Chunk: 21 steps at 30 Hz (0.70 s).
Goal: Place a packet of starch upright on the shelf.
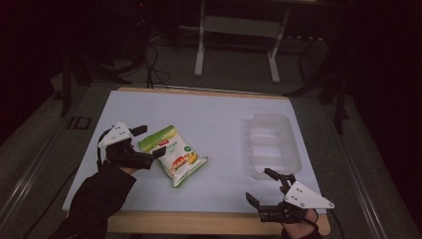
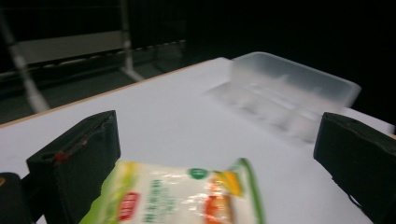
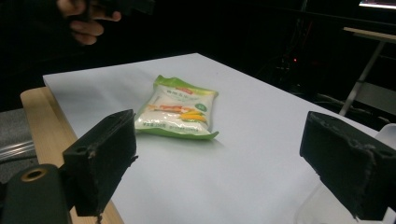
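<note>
A green and white snack bag point(image 1: 174, 154) lies flat on the white table top point(image 1: 209, 114), left of centre. My left gripper point(image 1: 149, 141) hangs just left of the bag, jaws wide open on either side of its near end; the bag point(image 2: 182, 198) sits low between them in the left gripper view. A clear plastic compartment tray point(image 1: 272, 144) rests at the right side of the table. My right gripper point(image 1: 264, 186) is open near the front right edge, just in front of the tray, with nothing between its jaws. In the right gripper view, the bag point(image 3: 180, 107) lies farther off.
The table's wooden front edge point(image 1: 199, 221) runs along the bottom. A white metal stand point(image 1: 236, 35) and cables sit on the dark floor beyond the table. Bare white surface lies between the bag and the tray point(image 2: 289, 93).
</note>
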{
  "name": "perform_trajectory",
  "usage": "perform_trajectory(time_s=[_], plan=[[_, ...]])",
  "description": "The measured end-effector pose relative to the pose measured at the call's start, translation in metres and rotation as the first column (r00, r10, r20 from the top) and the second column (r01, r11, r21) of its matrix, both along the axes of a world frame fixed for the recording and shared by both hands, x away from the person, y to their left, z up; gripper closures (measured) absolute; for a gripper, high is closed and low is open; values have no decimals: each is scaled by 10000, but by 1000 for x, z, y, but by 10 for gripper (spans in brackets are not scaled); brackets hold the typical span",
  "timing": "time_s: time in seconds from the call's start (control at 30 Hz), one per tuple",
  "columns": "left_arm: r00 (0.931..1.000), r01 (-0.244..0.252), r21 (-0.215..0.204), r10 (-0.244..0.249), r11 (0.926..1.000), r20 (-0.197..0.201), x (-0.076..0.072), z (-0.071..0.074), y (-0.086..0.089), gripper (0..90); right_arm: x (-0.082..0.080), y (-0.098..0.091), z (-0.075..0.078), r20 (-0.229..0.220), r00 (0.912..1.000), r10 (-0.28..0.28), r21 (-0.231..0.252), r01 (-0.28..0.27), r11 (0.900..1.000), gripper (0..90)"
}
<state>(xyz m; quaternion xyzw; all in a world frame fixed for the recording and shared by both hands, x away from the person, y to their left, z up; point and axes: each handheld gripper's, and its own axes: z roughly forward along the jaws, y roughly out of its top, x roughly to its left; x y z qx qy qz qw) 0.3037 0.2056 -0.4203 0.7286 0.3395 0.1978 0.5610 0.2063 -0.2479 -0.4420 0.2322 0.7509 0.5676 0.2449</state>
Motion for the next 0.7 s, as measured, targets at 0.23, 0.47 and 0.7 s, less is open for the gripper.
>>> perform_trajectory(time_s=[0.23,0.47,0.7], plan=[[9938,-862,407,888,9954,-674,29,-18,15,25,1,-1,0,-79,10000,33,82,-32,10000,107],[9719,-1447,581,1529,9878,-1788,51,-49,28,25,0,0,-1,-96,9999,77,7,-77,10000,107],[9438,-1820,1211,2079,9758,-2569,64,-74,34,25,1,-1,-2,-134,9999,65,31,-65,10000,107]])
